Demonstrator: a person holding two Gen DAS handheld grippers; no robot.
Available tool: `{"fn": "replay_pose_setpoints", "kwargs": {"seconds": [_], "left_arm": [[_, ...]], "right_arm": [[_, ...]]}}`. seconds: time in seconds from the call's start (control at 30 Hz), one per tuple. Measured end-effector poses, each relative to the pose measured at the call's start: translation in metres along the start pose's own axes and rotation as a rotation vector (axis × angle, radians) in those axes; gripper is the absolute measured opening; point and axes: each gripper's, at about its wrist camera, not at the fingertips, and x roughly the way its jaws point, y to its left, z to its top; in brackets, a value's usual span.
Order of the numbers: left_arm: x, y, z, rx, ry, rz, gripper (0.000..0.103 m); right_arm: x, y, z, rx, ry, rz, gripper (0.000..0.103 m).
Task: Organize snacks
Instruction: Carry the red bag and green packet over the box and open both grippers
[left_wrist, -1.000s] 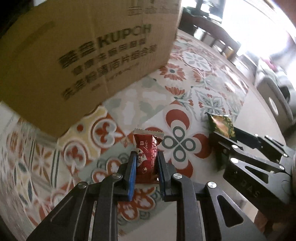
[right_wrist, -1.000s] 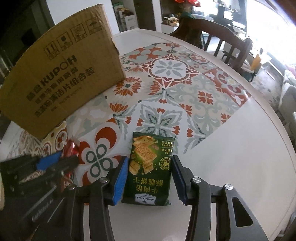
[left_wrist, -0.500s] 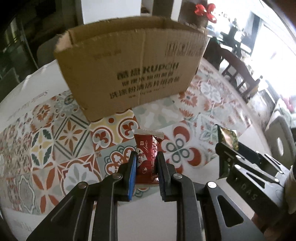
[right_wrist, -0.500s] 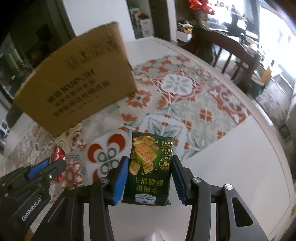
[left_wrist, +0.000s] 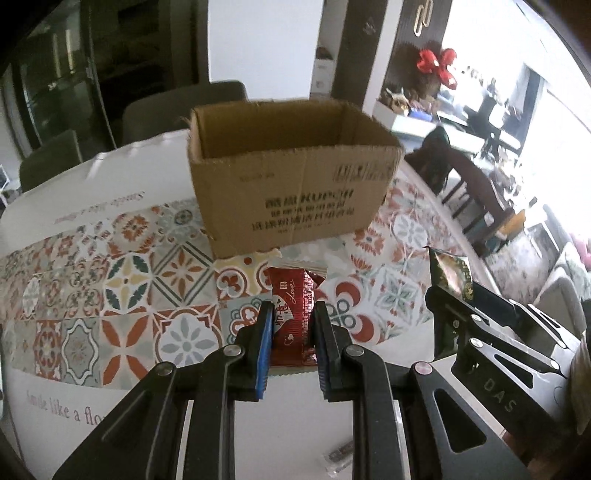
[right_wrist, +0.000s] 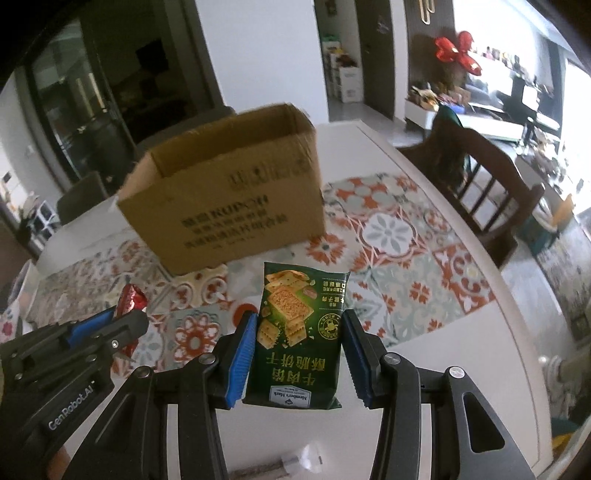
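Cardboard box (left_wrist: 291, 192) stands open on the table (left_wrist: 122, 280), visible inside bare

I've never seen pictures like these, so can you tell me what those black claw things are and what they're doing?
They are grabbing tools a person holds, one in each hand. Each tool carries a small camera looking along its two fingers, so each picture comes from one tool. The left tool squeezes a red candy packet. The right tool squeezes a green cracker packet. Both packets are held up above a table with a patterned tablecloth. An open cardboard box stands on it, probably where the snacks will go.
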Motion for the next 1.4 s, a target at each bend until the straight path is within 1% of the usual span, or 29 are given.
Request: {"fn": "replay_pose_setpoints", "kwargs": {"seconds": [0.13,0.3,0.5,0.63,0.7,0.93,1.1,1.27,1.4], "left_arm": [[-0.021,-0.004,0.009,-0.003,-0.061,0.016,0.021],[-0.037,-0.007,0.026,-0.007,-0.110,0.032,0.022],[-0.047,-0.006,0.057,-0.008,-0.170,0.050,0.022],[-0.046,-0.002,0.083,-0.012,-0.195,0.047,0.022],[-0.043,-0.001,0.093,-0.012,-0.199,0.054,0.022],[-0.022,0.009,0.135,-0.026,-0.197,0.062,0.022],[0.002,0.018,0.159,-0.052,-0.164,0.053,0.022],[0.027,0.025,0.169,-0.065,-0.131,0.064,0.022],[0.045,0.028,0.175,-0.069,-0.098,0.054,0.022]], "right_arm": [[-0.018,0.003,0.011,-0.032,-0.049,0.031,0.047],[-0.034,0.003,0.030,-0.049,-0.100,0.057,0.047],[-0.036,0.008,0.062,-0.081,-0.144,0.069,0.047],[-0.029,0.010,0.085,-0.089,-0.146,0.092,0.047],[-0.027,0.013,0.099,-0.113,-0.173,0.089,0.047],[-0.008,0.025,0.144,-0.190,-0.205,0.093,0.047],[0.015,0.034,0.170,-0.223,-0.188,0.109,0.047],[0.036,0.042,0.185,-0.248,-0.162,0.108,0.047],[0.054,0.044,0.193,-0.264,-0.130,0.121,0.047]]}}
